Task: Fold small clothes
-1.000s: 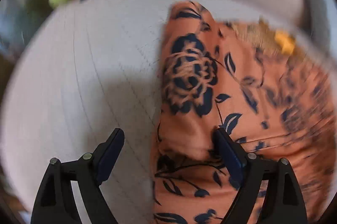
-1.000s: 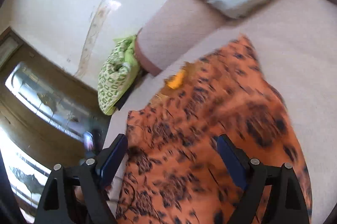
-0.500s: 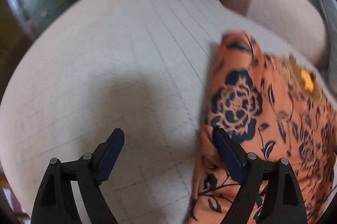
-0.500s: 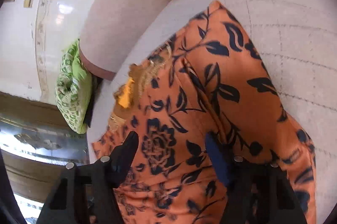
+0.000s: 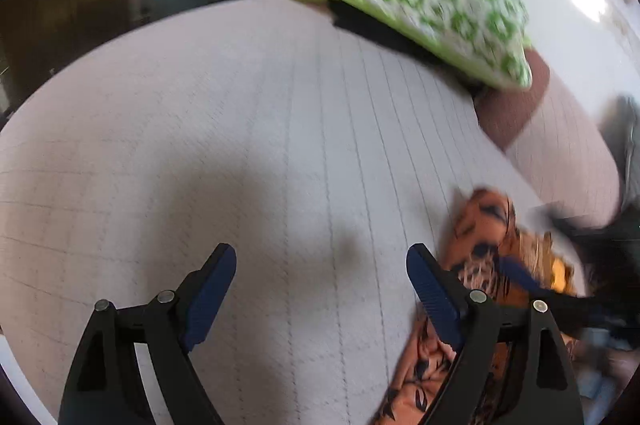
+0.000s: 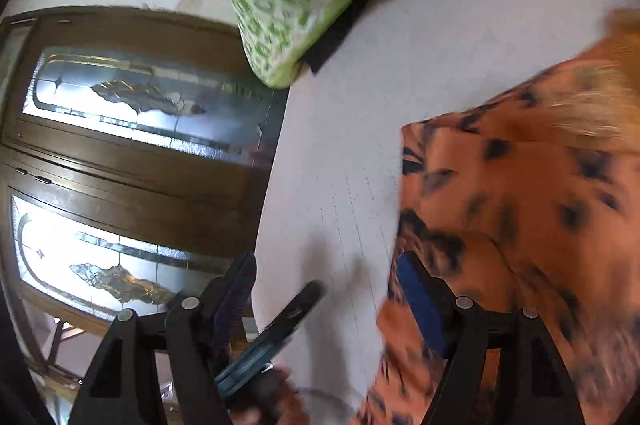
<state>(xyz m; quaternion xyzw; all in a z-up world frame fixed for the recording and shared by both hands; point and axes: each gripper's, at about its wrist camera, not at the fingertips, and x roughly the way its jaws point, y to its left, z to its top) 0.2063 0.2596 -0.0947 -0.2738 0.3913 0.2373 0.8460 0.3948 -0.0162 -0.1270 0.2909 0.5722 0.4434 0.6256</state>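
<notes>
Orange floral garment (image 5: 476,249) lies beside the open left claw (image 5: 320,289)

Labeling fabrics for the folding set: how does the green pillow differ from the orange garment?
The green pillow is puffy, with a small white-and-green geometric print; the orange garment lies flat, with large dark floral print. The pillow sits at the far edge; the garment lies close to the tools. Both rest on the pale quilted surface.
</notes>
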